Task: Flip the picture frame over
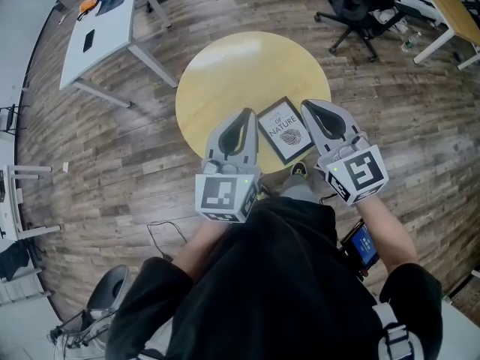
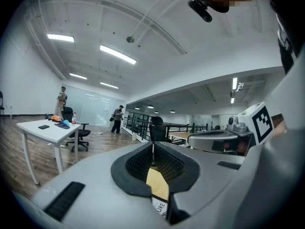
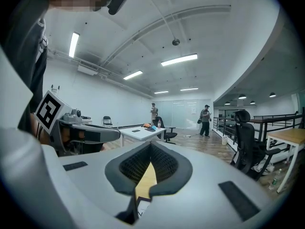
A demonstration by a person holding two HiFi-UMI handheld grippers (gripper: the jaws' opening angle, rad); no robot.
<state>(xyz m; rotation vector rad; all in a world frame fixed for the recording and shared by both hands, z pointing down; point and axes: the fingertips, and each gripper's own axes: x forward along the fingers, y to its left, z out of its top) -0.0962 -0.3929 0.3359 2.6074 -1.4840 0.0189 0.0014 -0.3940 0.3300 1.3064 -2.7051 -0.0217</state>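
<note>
Beyond and left of the picture frame (image 1: 286, 130), the round table (image 1: 225, 73) lies bare.

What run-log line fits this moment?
black-framed picture: face up on round yellow wooden table | left gripper: shut, empty | right gripper: shut, empty | flip: not started

A round yellow bench (image 1: 225, 66) stands on a wood-plank floor (image 1: 90, 148). Up and to the left of it, a white bench (image 1: 105, 43) carries a dark phone (image 1: 88, 40) and orange and blue items (image 1: 101, 2). A black office chair (image 1: 360, 6) sits at the upper right, near a wood-topped bench (image 1: 450, 6). Far off, two people (image 3: 206, 119) stand under long ceiling lights (image 3: 178, 59), near a black railing (image 2: 138, 123).
</note>
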